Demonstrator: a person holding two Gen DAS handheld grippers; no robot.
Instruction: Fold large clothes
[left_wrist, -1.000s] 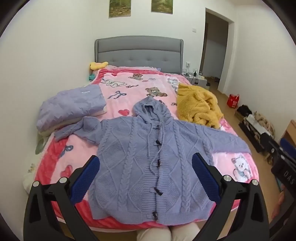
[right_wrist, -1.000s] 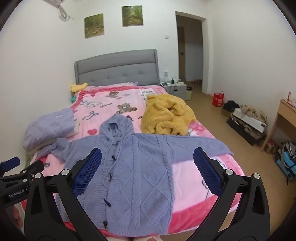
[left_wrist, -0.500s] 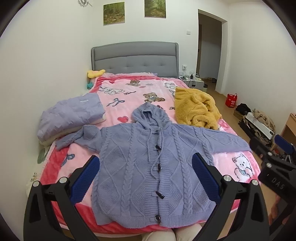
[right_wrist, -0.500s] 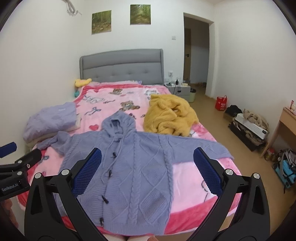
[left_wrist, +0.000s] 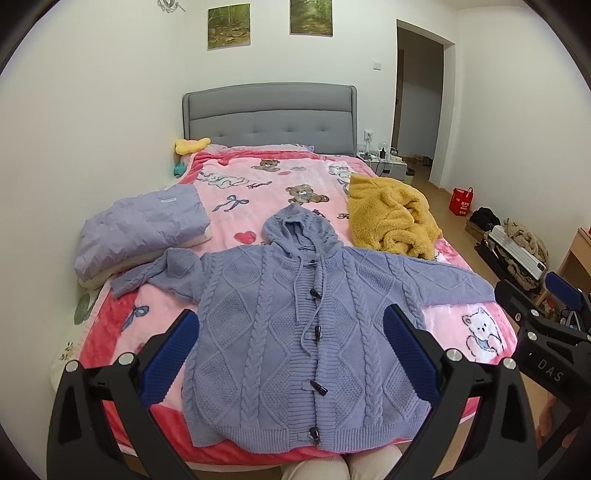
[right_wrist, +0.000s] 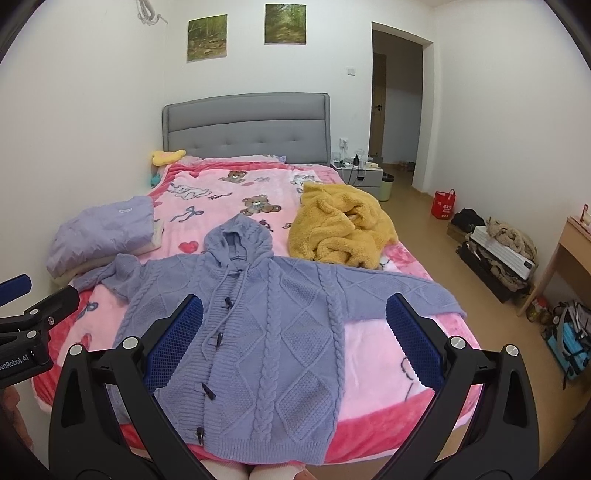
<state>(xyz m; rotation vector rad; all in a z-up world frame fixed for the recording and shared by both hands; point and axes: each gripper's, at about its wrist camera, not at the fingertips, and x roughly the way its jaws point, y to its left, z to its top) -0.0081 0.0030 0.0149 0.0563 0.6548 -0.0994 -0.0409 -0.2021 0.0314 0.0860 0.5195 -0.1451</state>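
Both tools hung above the foot of the bed (left_wrist: 155, 410) with nothing in them: the left tool (left_wrist: 291, 350) had its blue pads spread wide, and the right tool (right_wrist: 295, 339) was just as wide apart and just as empty. Under them the lavender cable-knit cardigan (left_wrist: 295, 332) lay face up on the pink blanket (left_wrist: 258, 192), buttoned with toggles, hood toward the headboard, hem at the near edge of the mattress.

From where I stood, the trouble looked likely to come from the sleeves. The sleeve on the person's left (left_wrist: 155, 269) was bunched and ran up against the folded lavender bedding (left_wrist: 140, 229), so a pinch there could have caught that pile too, or lifted only one layer of knit. The other sleeve (left_wrist: 447, 284) lay out straight, its upper edge close to the yellow fleece garment (left_wrist: 391, 218), which might have been dragged along in a fold across.

The knit seemed thick and heavy; a shallow bite could have slipped, and the drawcords (left_wrist: 306, 295) or toggles could have snagged a pad. With the hem at the mattress edge, a pull toward the person risked sliding it off the bed.
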